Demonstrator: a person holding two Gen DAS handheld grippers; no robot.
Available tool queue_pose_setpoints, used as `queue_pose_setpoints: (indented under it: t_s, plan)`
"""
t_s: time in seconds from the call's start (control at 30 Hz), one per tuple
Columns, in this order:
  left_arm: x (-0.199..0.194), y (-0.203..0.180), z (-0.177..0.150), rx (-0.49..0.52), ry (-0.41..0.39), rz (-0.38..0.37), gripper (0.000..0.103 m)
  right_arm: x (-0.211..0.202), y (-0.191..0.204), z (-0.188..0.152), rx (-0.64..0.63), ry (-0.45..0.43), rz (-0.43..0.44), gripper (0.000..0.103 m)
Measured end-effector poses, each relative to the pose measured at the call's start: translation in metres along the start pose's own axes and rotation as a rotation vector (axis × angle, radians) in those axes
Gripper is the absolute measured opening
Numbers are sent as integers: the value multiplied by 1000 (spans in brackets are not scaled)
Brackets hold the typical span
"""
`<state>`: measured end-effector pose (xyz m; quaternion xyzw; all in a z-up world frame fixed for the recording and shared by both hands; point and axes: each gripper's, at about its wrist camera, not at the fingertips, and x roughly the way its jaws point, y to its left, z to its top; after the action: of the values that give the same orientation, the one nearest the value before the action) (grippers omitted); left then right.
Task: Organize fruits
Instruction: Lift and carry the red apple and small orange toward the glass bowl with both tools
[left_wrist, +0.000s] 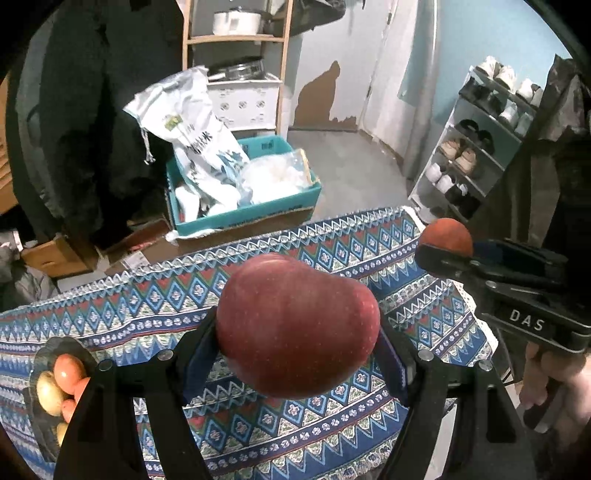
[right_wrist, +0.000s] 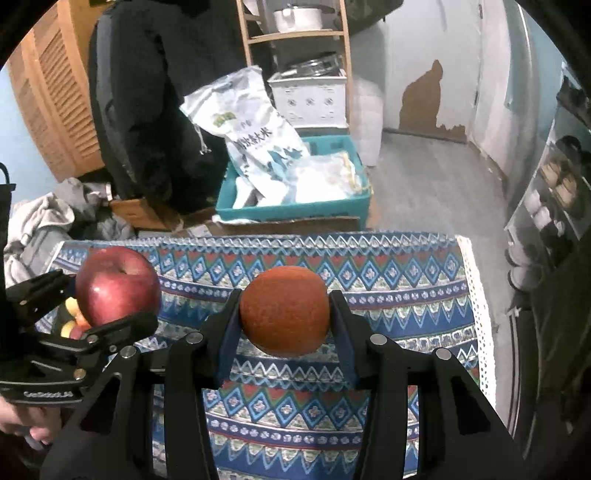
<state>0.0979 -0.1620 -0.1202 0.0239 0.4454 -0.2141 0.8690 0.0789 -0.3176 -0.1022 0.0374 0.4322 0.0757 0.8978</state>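
Observation:
My left gripper (left_wrist: 297, 332) is shut on a large red apple (left_wrist: 297, 325) and holds it above the patterned tablecloth (left_wrist: 332, 424). It also shows at the left of the right wrist view, with the apple (right_wrist: 118, 284) in it. My right gripper (right_wrist: 284, 314) is shut on an orange fruit (right_wrist: 284, 310) above the cloth (right_wrist: 406, 295). The same fruit (left_wrist: 447, 236) shows at the right of the left wrist view. A dark plate (left_wrist: 48, 354) with several orange and yellow fruits (left_wrist: 59, 384) sits at the cloth's left side.
Beyond the table's far edge, a teal box (left_wrist: 243, 214) holds a white rice bag (left_wrist: 199, 144) and plastic bags. A wooden shelf (left_wrist: 236, 38) stands behind it. A shoe rack (left_wrist: 476, 147) stands at the right. Dark clothing (right_wrist: 147, 92) hangs at the left.

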Motion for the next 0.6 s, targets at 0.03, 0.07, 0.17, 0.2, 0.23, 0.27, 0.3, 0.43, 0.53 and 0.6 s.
queue_pose_setpoints:
  t_s: [0.03,0.07,0.17,0.2,0.23,0.27,0.3,0.43,0.53,0.6]
  plan:
    - [-5,2,0,-5,-8,0,78,-3,4,2,-5,-7,5,45]
    - [-9,3,0,-7,-13,1,78,-5,7,4,-10,-13,11,45]
    - [-24,8,0,-7,-32,5,78,-11,20,8,-30,-30,25,45]
    - [-31,10,-1,-4,-42,11,78,-13,24,10,-38,-34,32,45]
    - [-35,11,-1,-1,-47,15,78,-15,28,11,-45,-38,37,45]
    - [-39,13,-1,0,-53,18,78,-16,32,12,-51,-41,40,45]
    - [-45,16,-2,-4,-63,20,78,-18,36,13,-59,-45,45,45]
    - [-64,26,-7,-3,-100,52,78,-24,51,16,-82,-60,64,45]
    - [-77,31,-10,-6,-116,58,78,-28,60,18,-89,-71,80,45]
    - [-83,37,-13,-24,-119,53,78,-30,67,21,-97,-78,86,45]
